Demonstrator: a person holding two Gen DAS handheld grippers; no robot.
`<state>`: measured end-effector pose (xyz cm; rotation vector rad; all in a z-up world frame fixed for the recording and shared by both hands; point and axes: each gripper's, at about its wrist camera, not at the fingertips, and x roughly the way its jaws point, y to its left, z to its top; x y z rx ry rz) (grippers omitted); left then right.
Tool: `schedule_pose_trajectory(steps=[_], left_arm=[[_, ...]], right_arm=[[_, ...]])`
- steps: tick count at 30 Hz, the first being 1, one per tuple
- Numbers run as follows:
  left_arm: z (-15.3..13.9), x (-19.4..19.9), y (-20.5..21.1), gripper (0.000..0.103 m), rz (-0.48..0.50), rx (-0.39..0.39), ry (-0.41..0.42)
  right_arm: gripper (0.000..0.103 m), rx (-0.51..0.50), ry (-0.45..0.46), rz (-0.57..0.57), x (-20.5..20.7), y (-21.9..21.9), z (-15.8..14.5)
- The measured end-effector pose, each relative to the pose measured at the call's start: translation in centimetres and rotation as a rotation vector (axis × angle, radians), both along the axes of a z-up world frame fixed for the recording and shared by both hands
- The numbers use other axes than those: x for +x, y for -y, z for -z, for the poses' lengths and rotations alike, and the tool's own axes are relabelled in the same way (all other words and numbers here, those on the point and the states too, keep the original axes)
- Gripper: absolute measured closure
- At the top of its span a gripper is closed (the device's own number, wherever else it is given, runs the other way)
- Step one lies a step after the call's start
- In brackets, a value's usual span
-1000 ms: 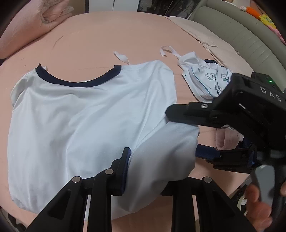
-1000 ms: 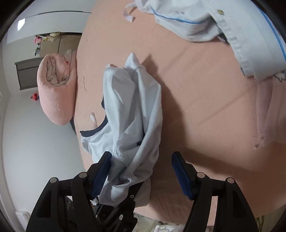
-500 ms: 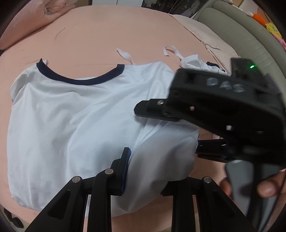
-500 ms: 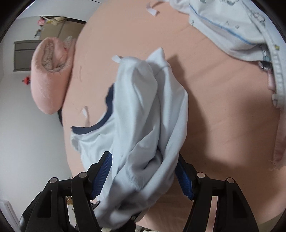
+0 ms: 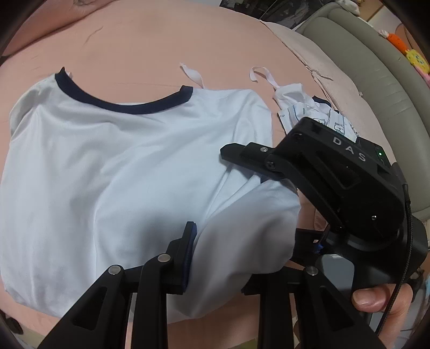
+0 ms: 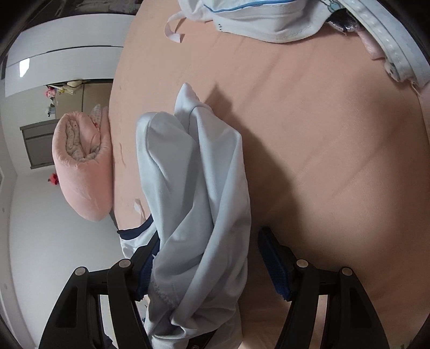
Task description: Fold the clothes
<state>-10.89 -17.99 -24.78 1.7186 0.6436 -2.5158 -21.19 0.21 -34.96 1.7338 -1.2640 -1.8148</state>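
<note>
While spread on pink sheet [image 5: 139,53], white tee [image 5: 107,161] gets folded.
L gripper [image 5: 215,257] clamped on sleeve; R gripper [image 6: 207,265] jaws apart, cloth between.

White T-shirt [image 5: 113,171]: soft knit cloth, matt, smooth, lightly creased; navy ribbed collar band [image 5: 121,106]. Bed sheet [image 5: 150,51]: peach cloth, matt, faint wrinkles. Left gripper [image 5: 217,257]: black matt plastic, silver metal screw heads; blue textured pads [image 5: 189,249]. Right gripper [image 6: 212,263]: same black matt plastic, blue rough pads [image 6: 274,265]. Printed garment [image 6: 268,18]: thin white woven cloth, blue piping. Rolled blanket [image 6: 80,161]: pink fleece, fuzzy. Sofa [image 5: 376,80]: grey-green leather-like, slight sheen.
</note>
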Motion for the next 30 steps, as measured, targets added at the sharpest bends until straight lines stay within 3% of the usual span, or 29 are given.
schedule_pose_trajectory(steps=[1,3,9,16,21,27,30], left_arm=[[0.1,0.0,0.0,0.080,-0.002,0.004,0.001],[0.1,0.2,0.2,0.080,-0.008,0.011,0.001],[-0.1,0.8,1.0,0.080,-0.052,0.071,-0.022],[-1.5,2.8,2.7,0.080,-0.132,0.165,-0.088],[-3.1,5.0,4.1,0.080,-0.178,0.178,-0.129],[-5.2,7.4,5.2,0.079,-0.212,0.115,-0.166],[-5.4,8.2,5.8,0.080,-0.236,0.124,-0.171]], right_arm=[[0.038,-0.007,-0.001,0.011,0.1,-0.1,0.0],[0.065,-0.042,-0.022,0.013,0.0,0.0,-0.2],[0.077,0.103,-0.120,-0.055,0.0,1.6,-2.9],[0.079,0.291,-0.293,-0.156,0.4,4.0,-7.8],[0.079,0.399,-0.420,-0.272,2.1,7.1,-11.0],[0.080,0.465,-0.508,-0.390,3.6,10.9,-14.1],[0.080,0.523,-0.547,-0.444,4.4,12.9,-15.0]])
